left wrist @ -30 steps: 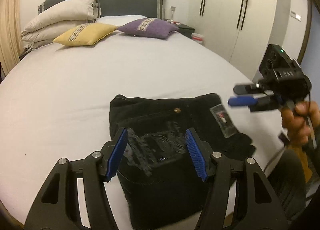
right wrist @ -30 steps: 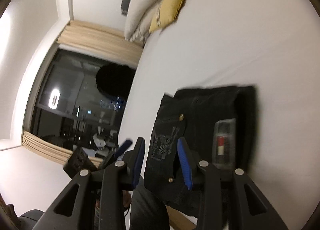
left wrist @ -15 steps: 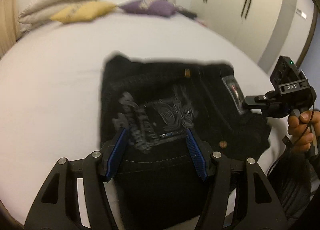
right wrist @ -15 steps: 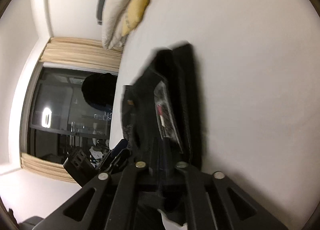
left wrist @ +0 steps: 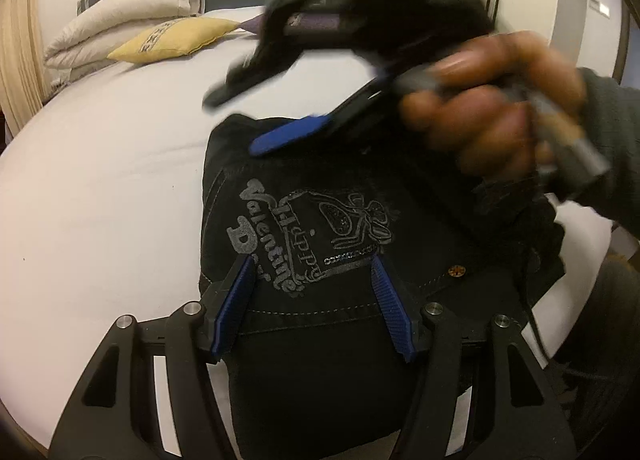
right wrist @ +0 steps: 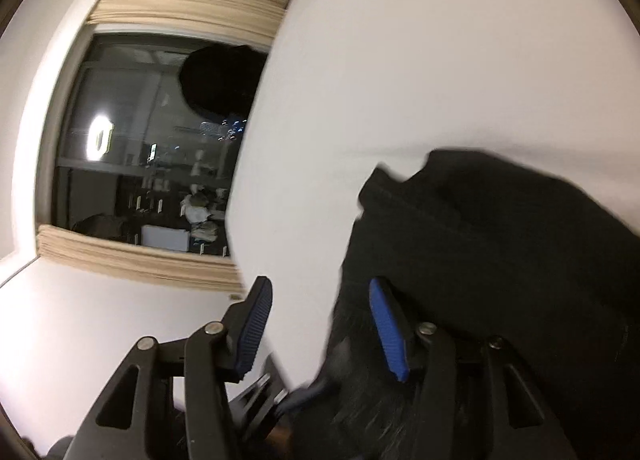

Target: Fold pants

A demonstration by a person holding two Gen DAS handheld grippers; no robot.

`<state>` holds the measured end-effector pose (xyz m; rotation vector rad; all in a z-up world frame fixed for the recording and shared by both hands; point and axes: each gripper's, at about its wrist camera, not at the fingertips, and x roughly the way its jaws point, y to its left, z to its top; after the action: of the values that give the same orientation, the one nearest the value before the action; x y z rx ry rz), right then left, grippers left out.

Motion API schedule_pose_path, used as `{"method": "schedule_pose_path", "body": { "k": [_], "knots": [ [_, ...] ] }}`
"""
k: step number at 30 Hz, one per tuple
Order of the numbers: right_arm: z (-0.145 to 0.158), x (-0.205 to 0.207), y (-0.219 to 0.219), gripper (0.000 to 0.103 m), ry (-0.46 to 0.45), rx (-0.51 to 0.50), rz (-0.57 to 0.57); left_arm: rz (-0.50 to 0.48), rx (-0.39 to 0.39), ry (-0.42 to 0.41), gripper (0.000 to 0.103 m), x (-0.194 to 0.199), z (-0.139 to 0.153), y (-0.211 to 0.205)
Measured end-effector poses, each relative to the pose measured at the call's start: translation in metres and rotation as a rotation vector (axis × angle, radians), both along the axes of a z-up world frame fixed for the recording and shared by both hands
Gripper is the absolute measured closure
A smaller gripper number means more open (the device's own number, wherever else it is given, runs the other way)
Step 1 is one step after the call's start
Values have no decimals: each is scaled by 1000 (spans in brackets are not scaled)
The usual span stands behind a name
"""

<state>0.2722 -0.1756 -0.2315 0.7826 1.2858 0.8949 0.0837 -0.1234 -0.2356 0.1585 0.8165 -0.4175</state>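
**Pants nearly folded, last tidy-up in hand**

I judge the fold close to done: the black denim pants with a grey printed design (left wrist: 320, 227) lie as a compact bundle on the white bed sheet (left wrist: 100, 179), at the near edge of the bed, well apart from the yellow cushion (left wrist: 176, 37) up by the headboard.

My left gripper (left wrist: 312, 300) hovers over the near half of the pants, jaws about half wide, nothing pinched between them. My right gripper (right wrist: 320, 324) crosses the pants' far edge in a blur; its jaws have just been opening and stand fairly narrow, bare sheet between the pads (no cloth caught there, as far as I can tell).

Next, I think, comes pressing the bundle flat or squaring its edges, which calls for slow, level contact.

The print reads "Happy Valentine's Day", the last word partly hidden
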Motion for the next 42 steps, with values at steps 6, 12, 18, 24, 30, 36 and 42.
{"method": "schedule_pose_path", "body": {
  "k": [6, 12, 18, 24, 30, 36, 42],
  "knots": [
    [-20, 15, -32, 100, 45, -24, -156, -27, 14, -43, 44, -5, -13, -3],
    [31, -61, -69, 49, -51, 180, -148, 8, -40, -121, 44, -30, 9, 19],
    [-9, -152, -103, 99, -86, 91, -200, 29, -8, -64, 43, -31, -13, 17],
    [-8, -197, -186, 67, -85, 61, -399, 60, -57, -82, 38, -36, 21, 45],
    [15, -183, -211, 25, -91, 19, -512, 138, -187, 92, 13, 18, 32, 100],
    [-7, -147, -197, 25, 19, -87, -426, 86, -311, 399, 13, 70, -3, 105],
    [-2, -128, -191, 25, 56, -144, -357, 63, -261, 452, 14, 87, -13, 89]
  ]
}}
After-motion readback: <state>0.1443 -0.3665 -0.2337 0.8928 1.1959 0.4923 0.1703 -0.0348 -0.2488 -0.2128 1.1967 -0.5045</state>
